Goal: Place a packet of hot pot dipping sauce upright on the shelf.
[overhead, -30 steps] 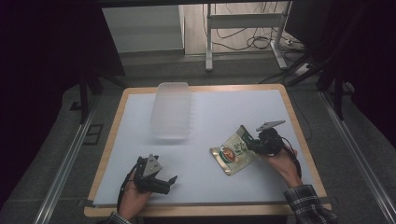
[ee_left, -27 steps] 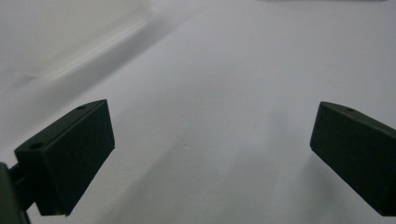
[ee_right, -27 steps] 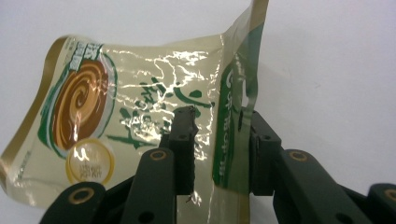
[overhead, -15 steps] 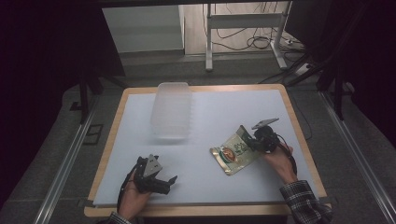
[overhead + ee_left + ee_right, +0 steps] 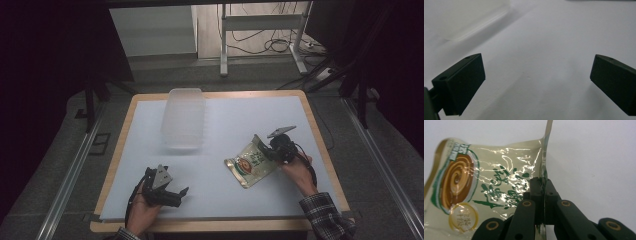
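Near the table's [image 5: 320, 150] front-left corner the left gripper [image 5: 175, 192] rests idle, jaws wide. The clear container [image 5: 183, 117] sits empty toward the back edge. The right gripper [image 5: 543, 195] has just clamped the sauce pouch's [image 5: 486, 187] seam near the right edge; lifting remains.

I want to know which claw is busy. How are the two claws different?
The right gripper is shut on the edge of the snack pouch; the left gripper is open with nothing between its jaws. The right gripper is by the pouch on the table's right side; the left gripper sits near the front left, over bare white table. Both are black and hand-held.
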`<state>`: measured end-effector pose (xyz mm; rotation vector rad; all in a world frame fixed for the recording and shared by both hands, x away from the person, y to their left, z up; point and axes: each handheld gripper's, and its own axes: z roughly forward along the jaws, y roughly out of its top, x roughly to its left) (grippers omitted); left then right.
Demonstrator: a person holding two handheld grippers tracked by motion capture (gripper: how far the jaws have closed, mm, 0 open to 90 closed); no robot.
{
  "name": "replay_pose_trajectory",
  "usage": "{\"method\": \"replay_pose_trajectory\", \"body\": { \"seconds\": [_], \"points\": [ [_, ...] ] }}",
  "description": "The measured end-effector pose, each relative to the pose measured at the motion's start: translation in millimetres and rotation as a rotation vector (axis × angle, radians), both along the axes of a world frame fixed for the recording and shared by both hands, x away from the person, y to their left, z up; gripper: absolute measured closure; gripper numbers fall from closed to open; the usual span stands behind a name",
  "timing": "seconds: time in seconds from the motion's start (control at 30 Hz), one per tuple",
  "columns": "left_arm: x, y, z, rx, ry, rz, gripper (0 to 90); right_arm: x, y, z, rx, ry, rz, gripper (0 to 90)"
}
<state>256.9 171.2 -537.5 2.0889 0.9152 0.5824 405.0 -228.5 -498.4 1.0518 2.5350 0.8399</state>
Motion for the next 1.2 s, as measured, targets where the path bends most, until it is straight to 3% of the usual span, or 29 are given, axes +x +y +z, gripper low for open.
{"method": "replay_pose_trajectory", "body": {
  "seconds": [0.27,0.63,0.9,1.2],
  "points": [
    [-0.1,0.2,0.2,-0.001,-0.002,0.004,0.0,-9.3,4.0,16.0,0.026,-0.052,0.024,88.4],
    [0.1,0.6,0.3,-0.002,-0.002,0.006,0.0,-11.3,6.5,40.1,0.077,-0.039,0.049,88.4],
    [0.1,1.0,0.6,-0.003,-0.003,0.008,0.0,-19.9,17.9,69.8,0.149,-0.048,0.118,88.5],
    [-0.1,1.3,0.9,-0.003,-0.006,0.008,0.0,-32.1,40.6,90.5,0.141,-0.066,0.201,88.7]
  ]
}}
